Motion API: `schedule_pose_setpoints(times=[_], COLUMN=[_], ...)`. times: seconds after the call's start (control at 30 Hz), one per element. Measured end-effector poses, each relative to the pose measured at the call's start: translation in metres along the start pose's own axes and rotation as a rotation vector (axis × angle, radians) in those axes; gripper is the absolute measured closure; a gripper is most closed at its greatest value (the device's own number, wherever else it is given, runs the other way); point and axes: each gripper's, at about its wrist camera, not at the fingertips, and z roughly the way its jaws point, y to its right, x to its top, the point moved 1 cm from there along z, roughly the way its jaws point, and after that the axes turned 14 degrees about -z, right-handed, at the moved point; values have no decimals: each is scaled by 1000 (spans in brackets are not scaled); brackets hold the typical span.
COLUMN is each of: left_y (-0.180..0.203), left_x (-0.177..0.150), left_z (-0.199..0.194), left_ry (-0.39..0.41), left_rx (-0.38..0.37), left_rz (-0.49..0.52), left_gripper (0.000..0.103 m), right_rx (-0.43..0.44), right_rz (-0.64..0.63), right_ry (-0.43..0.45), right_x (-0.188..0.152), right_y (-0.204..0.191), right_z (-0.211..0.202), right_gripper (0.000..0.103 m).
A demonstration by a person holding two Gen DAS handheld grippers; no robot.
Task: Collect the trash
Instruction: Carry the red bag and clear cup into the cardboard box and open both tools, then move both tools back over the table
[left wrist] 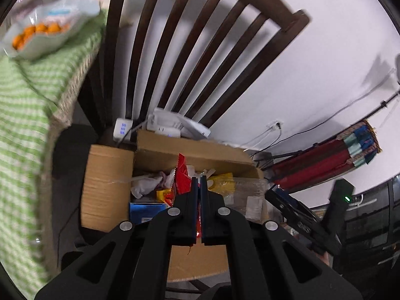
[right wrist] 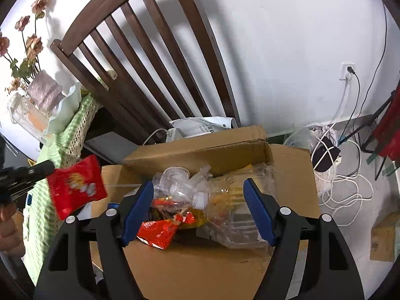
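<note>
Leftmost, left gripper (left wrist: 199,182) clamped shut on red snack packet (right wrist: 76,186), carried beside green checked tablecloth (right wrist: 65,145), just left of cardboard box (right wrist: 200,150). Centre, box heaped with wrappers and clear plastic bottle (right wrist: 225,200). Right gripper (right wrist: 198,192) over the box, wide open, holding nothing.

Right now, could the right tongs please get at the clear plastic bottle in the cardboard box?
Probably yes: the right tongs hang open right over the clear plastic bottle, which lies on top of the trash in the open cardboard box, with nothing covering it.
</note>
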Motion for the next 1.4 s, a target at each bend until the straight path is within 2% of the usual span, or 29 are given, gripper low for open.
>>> schedule_pose_setpoints(times=[0.07,0.17,0.23,0.27,0.4,0.57,0.67,0.8,0.87,1.07,1.23,1.4], left_y=[-7,-25,-37,-38,-39,-38,-37,-41,-46,-76,-115,-172], left_x=[7,18,25,27,28,23,18,10,6,-2,-11,-24], left_z=[19,43,54,54,38,17,5,-24,-39,-104,-163,-220], left_ry=[-20,-13,-28,-24,21,67,86,143,178,325,446,551], left_rx=[16,54,94,101,104,97,99,98,99,120,164,226], left_rz=[-31,-125,-168,-174,-140,-120,-101,-66,-56,-82,-136,-269], left_gripper=[103,101,86,83,75,72,65,55,54,31,24,24], right_rx=[-10,23,39,44,56,62,57,39,30,20,37,91], right_rz=[-20,-41,-59,-66,-78,-103,-115,-148,-164,-226,-296,-385], right_ry=[-1,-7,-15,-19,-31,-26,-20,5,20,55,77,93], right_x=[1,1,2,2,3,5,7,14,18,27,35,40], right_y=[-5,-14,-22,-25,-33,-45,-51,-65,-73,-109,-152,-213], right_z=[1,7,12,14,22,21,17,6,-1,-15,-19,-15], right_gripper=[32,32,32,32,32,32,32,32,32,29,29,29])
